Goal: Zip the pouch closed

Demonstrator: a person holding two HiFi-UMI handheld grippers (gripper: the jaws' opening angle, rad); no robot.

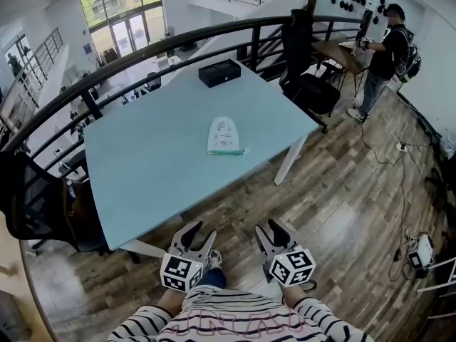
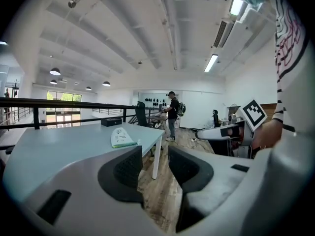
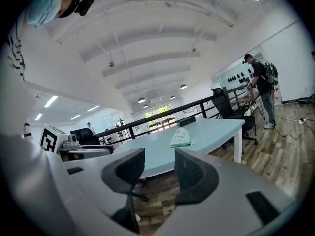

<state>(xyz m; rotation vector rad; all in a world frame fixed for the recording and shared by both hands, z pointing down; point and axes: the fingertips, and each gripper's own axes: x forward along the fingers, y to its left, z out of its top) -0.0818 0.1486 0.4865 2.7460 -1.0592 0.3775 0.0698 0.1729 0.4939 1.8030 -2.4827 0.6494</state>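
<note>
The pouch (image 1: 225, 135) lies flat on the light blue table (image 1: 135, 162), about in the middle of it and a little toward the right side. It is white with a small print, and a green strip (image 1: 226, 151) runs along its edge nearest to the person. I take this strip for the zipper, but the slider is too small to see. A black box (image 1: 219, 72) stands near the far edge of the table, well apart from the pouch.

The left tool (image 1: 201, 232) and the right tool (image 1: 269, 228) are both held low over the wooden floor (image 1: 335, 212), in front of the table's near corner and well apart from the pouch. Each has its jaws spread, with nothing between them. The task has not begun, in my judgement.

Several things could go wrong from here. The pouch looks light and lies loose on a smooth top, so if only one tool pulls the slider, the whole pouch may slide along instead of closing. One tool should hold the end of the zipper while the other pulls. The slider tab is probably small and flat, so wide padded jaws may slip off it or pinch the fabric together with it. Pressing down too hard could also push the pouch away.
</note>
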